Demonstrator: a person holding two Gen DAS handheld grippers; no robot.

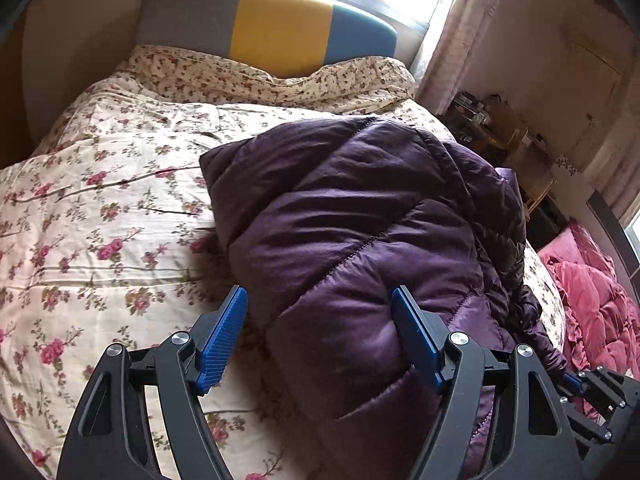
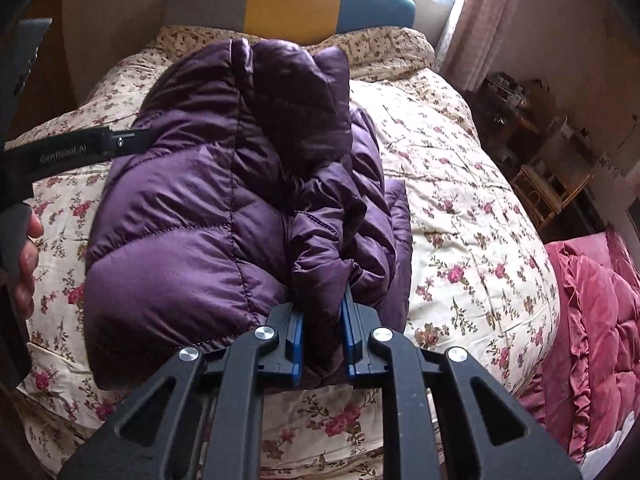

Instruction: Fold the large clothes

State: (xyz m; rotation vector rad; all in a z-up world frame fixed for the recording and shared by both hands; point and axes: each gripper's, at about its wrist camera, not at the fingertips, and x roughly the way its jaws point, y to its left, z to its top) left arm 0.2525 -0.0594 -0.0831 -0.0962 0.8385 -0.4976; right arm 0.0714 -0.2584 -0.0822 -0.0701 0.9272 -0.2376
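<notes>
two grippers are working over one purple puffer jacket (image 2: 208, 216), which is lying bunched and partly folded on the flowered quilt (image 1: 92, 216) of a bed, its bulk running toward the striped headboard (image 1: 276, 28).

the right gripper (image 2: 323, 320) is biting into a crumpled ridge of the jacket at its near edge; its blue fingers (image 2: 297, 344) are sitting close together with a pinch of purple fabric clamped between them. that narrow grip probably suits the slippery, padded cloth, since a thin fold is easier to hold than a thick quilted panel.

the left gripper (image 1: 320, 304) is hanging above the near left side of the jacket with its fingers (image 1: 228, 320) spread wide apart, one over the quilt and one over the purple fabric, pressing on nothing. it looks as if it is lining up to straddle the jacket's edge, so that both ends of that edge can be lifted together for a fold.

at the left rim of the right wrist view, a hand (image 2: 28, 256) is gripping the left tool's handle.
</notes>
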